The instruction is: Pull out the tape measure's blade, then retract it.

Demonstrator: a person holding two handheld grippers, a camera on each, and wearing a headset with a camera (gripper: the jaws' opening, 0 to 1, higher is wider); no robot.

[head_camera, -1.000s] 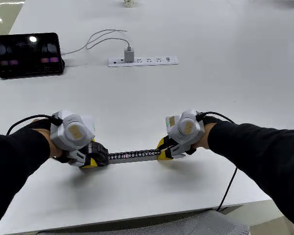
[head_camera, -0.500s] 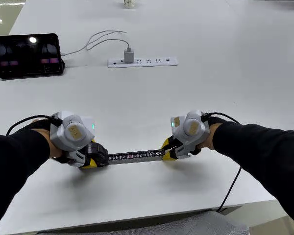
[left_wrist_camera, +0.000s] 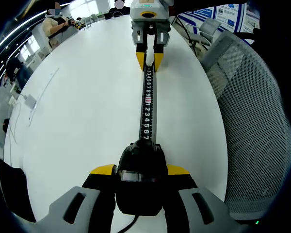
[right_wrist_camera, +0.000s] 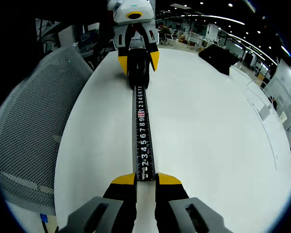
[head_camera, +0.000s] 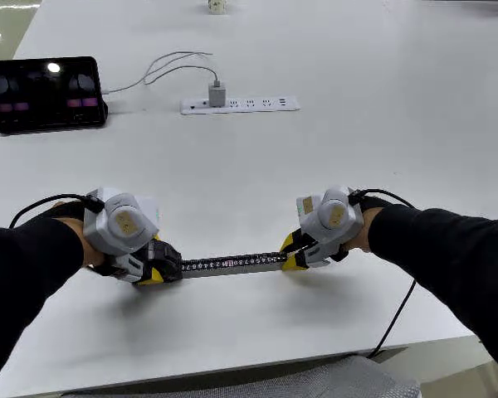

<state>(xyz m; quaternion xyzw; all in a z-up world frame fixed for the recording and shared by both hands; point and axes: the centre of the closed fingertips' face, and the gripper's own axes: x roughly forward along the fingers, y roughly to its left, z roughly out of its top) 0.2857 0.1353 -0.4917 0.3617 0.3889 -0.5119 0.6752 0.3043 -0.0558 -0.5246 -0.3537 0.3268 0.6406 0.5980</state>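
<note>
Clamping the one black tape measure case (left_wrist_camera: 139, 187) near the white desk's (head_camera: 315, 149) front edge, the left tongs (head_camera: 153, 264) squeeze its sides. The right tongs (head_camera: 293, 254) pinch the end of its single black numbered blade (head_camera: 232, 264), stretched between the two tongs.

Head view looks down and forward over the desk (head_camera: 332, 166) from close up. The 2 gripper views sit low, facing each other along the blade (left_wrist_camera: 147, 104), so all 3 share it.
</note>
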